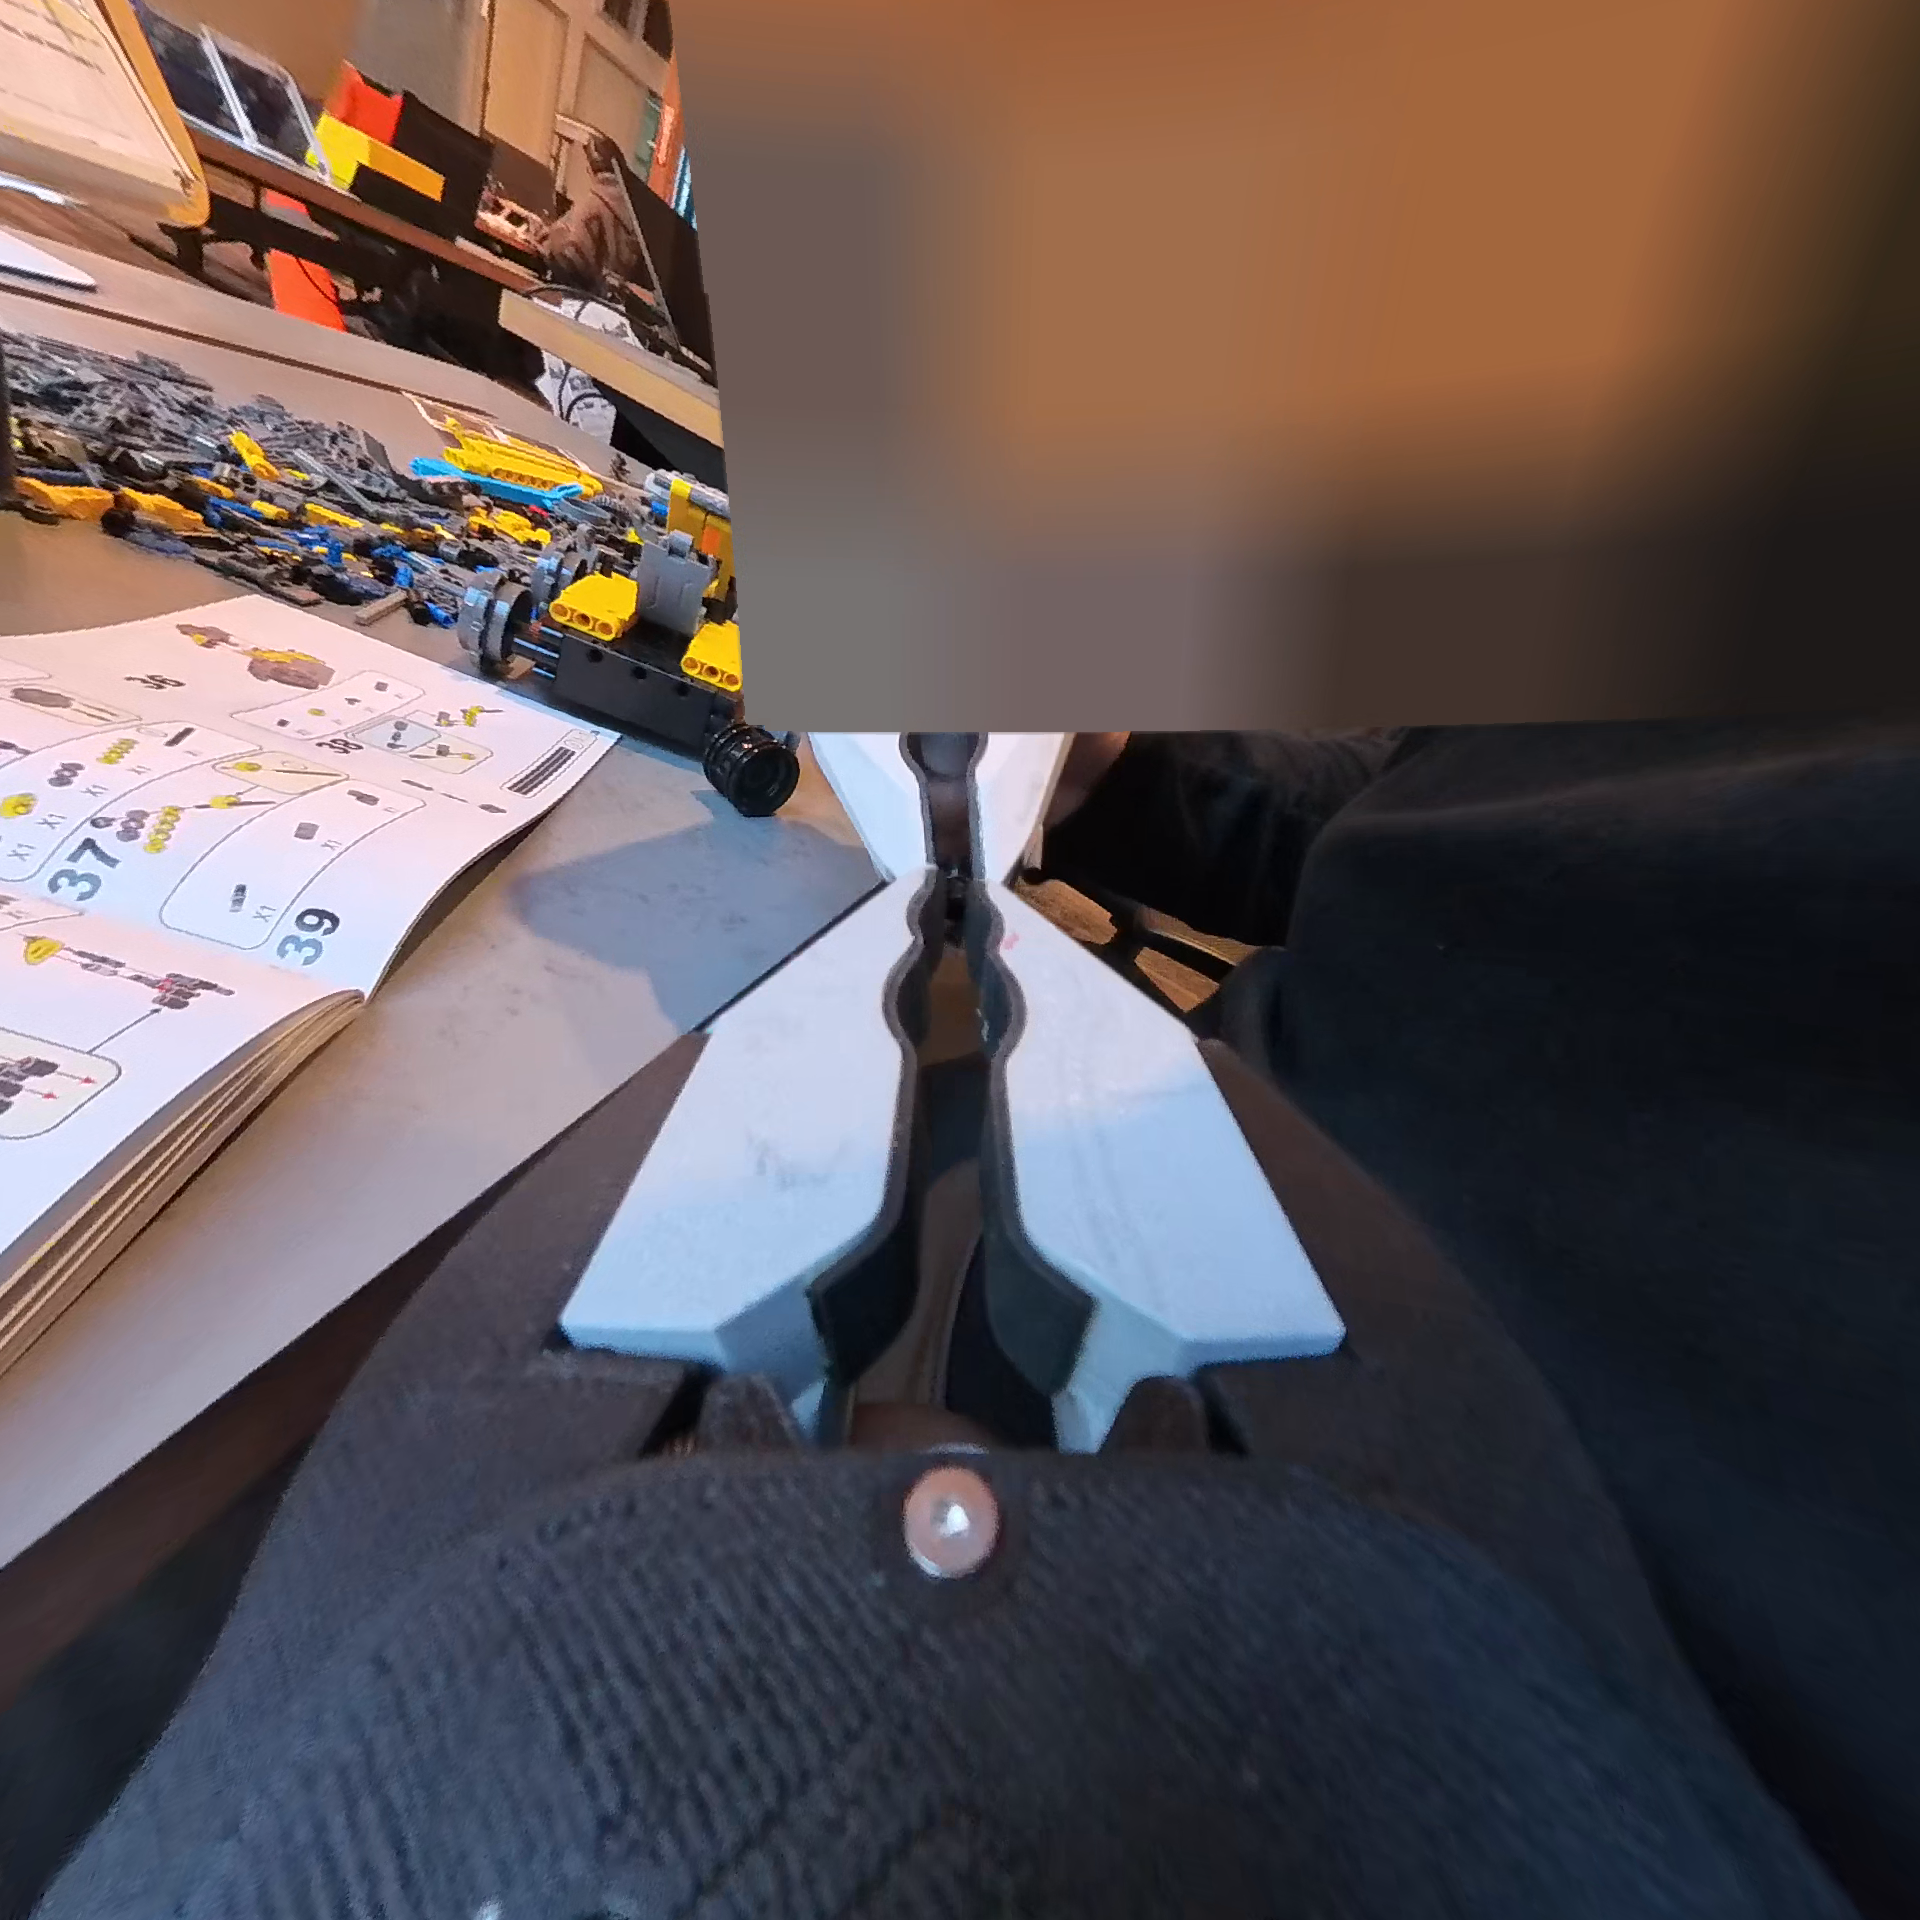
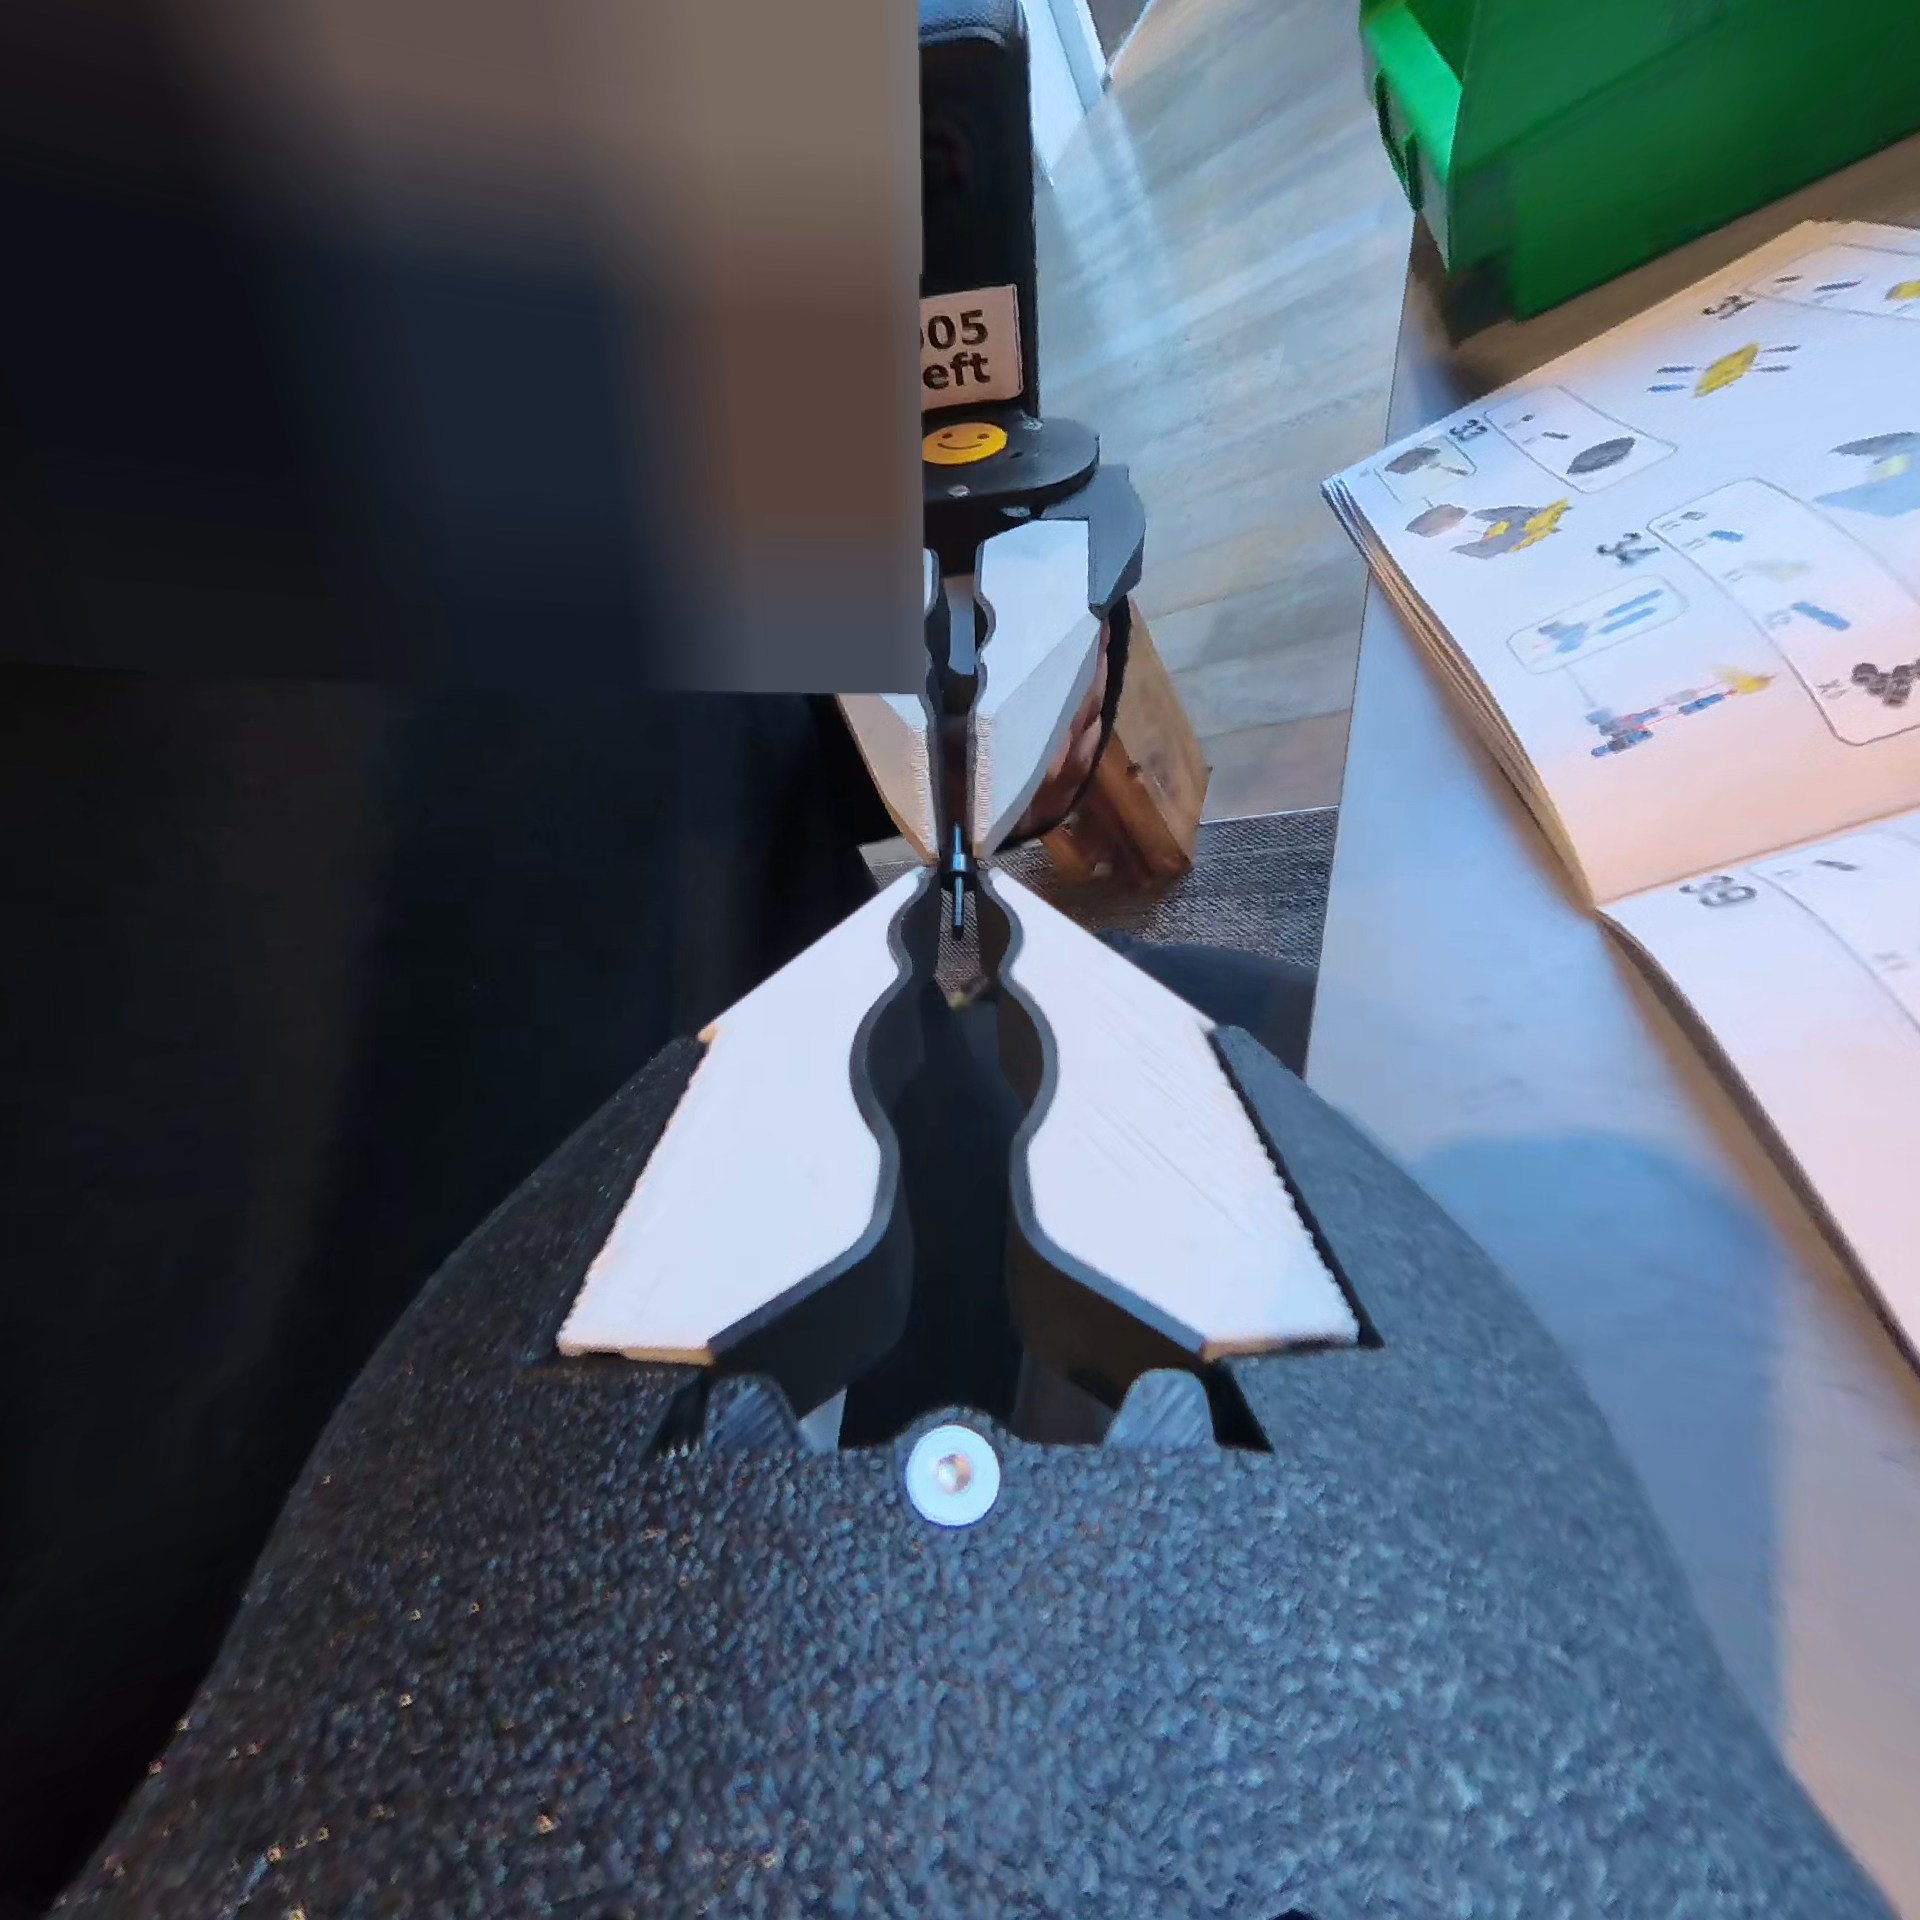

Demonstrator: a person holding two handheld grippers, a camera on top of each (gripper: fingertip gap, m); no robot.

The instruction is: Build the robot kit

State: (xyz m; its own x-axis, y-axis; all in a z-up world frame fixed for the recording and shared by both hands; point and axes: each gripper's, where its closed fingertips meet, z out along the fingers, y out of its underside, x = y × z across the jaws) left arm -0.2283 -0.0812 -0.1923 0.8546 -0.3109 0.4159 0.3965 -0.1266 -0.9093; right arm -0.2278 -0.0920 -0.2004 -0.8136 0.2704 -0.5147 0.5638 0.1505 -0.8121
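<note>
My two grippers meet tip to tip in front of a person's dark clothing (image 1: 1558, 1143), off the table's edge. In the right wrist view my right gripper (image 2: 958, 878) is closed down on the lower end of a thin black pin (image 2: 956, 883). My left gripper (image 2: 956, 831) comes from above, shut on the pin's upper end. In the left wrist view my left gripper (image 1: 954, 883) is nearly closed, and the right gripper (image 1: 943, 857) points into its tips. The pin is hard to make out there.
An open instruction booklet (image 1: 260, 831) lies on the grey table (image 1: 582, 987); it also shows in the right wrist view (image 2: 1662, 623). Behind it stand a partly built yellow and black model (image 1: 644, 634), a black coiled part (image 1: 753, 769) and a spread of loose pieces (image 1: 260, 488). A green bin (image 2: 1662, 135) stands beyond the booklet. Only a small space, under 4 cm, lies between the two pairs of fingers.
</note>
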